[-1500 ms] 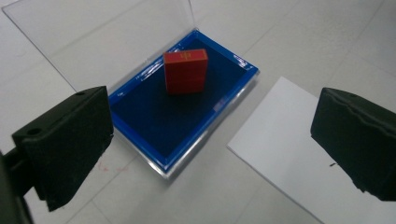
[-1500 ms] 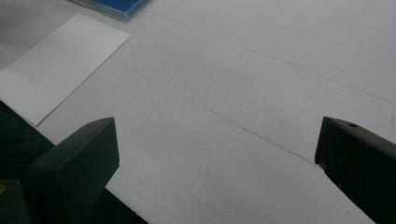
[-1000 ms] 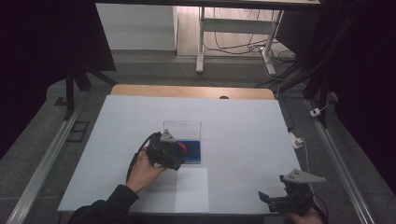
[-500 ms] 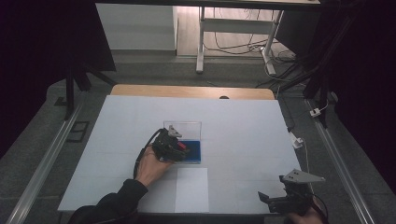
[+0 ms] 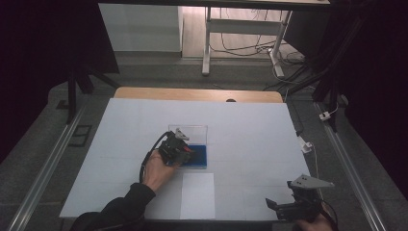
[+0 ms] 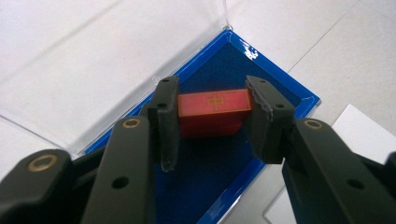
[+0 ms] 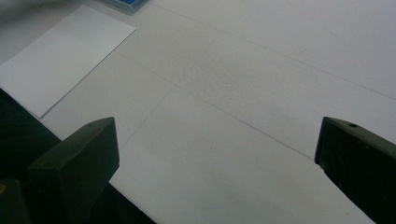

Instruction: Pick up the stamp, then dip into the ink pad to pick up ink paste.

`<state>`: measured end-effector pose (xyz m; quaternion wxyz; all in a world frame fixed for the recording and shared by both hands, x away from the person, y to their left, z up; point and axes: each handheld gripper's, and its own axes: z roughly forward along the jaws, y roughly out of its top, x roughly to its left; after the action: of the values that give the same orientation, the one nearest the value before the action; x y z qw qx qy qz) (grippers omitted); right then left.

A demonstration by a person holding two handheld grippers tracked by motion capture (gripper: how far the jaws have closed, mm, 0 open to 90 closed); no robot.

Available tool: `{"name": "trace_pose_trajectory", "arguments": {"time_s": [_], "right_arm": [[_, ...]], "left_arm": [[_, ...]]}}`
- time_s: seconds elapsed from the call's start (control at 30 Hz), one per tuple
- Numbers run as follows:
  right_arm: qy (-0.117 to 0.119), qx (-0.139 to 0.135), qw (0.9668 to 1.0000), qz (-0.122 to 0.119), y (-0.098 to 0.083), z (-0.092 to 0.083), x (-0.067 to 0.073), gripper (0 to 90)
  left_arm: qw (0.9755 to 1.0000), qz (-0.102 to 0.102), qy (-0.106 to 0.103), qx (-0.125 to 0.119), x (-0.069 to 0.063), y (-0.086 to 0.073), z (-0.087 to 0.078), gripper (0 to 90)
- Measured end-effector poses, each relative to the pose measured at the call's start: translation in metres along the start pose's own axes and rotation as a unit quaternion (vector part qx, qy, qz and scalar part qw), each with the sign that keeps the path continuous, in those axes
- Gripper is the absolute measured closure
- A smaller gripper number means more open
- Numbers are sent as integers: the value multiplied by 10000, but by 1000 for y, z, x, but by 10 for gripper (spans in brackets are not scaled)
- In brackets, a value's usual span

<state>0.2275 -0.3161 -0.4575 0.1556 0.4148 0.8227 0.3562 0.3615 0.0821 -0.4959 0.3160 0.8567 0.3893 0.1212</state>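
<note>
A small red block [image 6: 212,112] with a gold mark on top lies on the blue lining of an open case [image 6: 280,84]. The case's clear lid [image 6: 93,60] is folded back flat on the table. My left gripper [image 6: 211,100] reaches into the case, and its jaws have just been closing with the block between them. Both pads now press on the block's ends. In the high view the left gripper [image 5: 185,153] sits over the case [image 5: 199,156] at mid-table. My right gripper [image 5: 293,204] rests at the near right edge, jaws wide apart [image 7: 219,172] over bare table.
A white sheet of paper [image 5: 198,195] lies just in front of the case, also seen as the sheet [image 7: 60,51] at upper left in the right gripper view. The white table cover [image 5: 250,125] ends in a wooden strip [image 5: 197,94] at the far side. Metal rails run along both sides.
The left hand has edged slightly farther over the case and now covers the red block in the high view. The right gripper has stayed where it was.
</note>
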Motion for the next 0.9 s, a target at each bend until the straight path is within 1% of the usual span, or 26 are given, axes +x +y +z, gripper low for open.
{"name": "trace_pose_trajectory", "arguments": {"time_s": [0.13,0.23,0.47,0.6,0.63,0.77,0.87,0.9], "right_arm": [[6,-2,10000,-14,0,0,0,2],[7,-1,10000,-33,0,0,0,2],[25,4,10000,-47,0,0,1,2],[20,5,10000,-65,0,0,1,2],[24,5,10000,-65,0,0,1,2],[43,1,10000,-62,0,0,1,2],[45,2,10000,-75,0,0,1,3],[45,1,10000,-80,0,0,1,3]], "left_arm": [[10000,14,-52,4,1,1,-1,583],[9999,123,-69,-28,2,1,-3,583],[9991,280,-275,-175,4,4,-12,582],[9981,433,-379,-200,7,5,-16,583],[9981,465,-359,-170,7,5,-16,582],[9981,449,-374,-194,10,5,-16,582],[9974,495,-474,-204,11,4,-17,582],[9971,547,-489,-190,11,4,-17,582]]}}
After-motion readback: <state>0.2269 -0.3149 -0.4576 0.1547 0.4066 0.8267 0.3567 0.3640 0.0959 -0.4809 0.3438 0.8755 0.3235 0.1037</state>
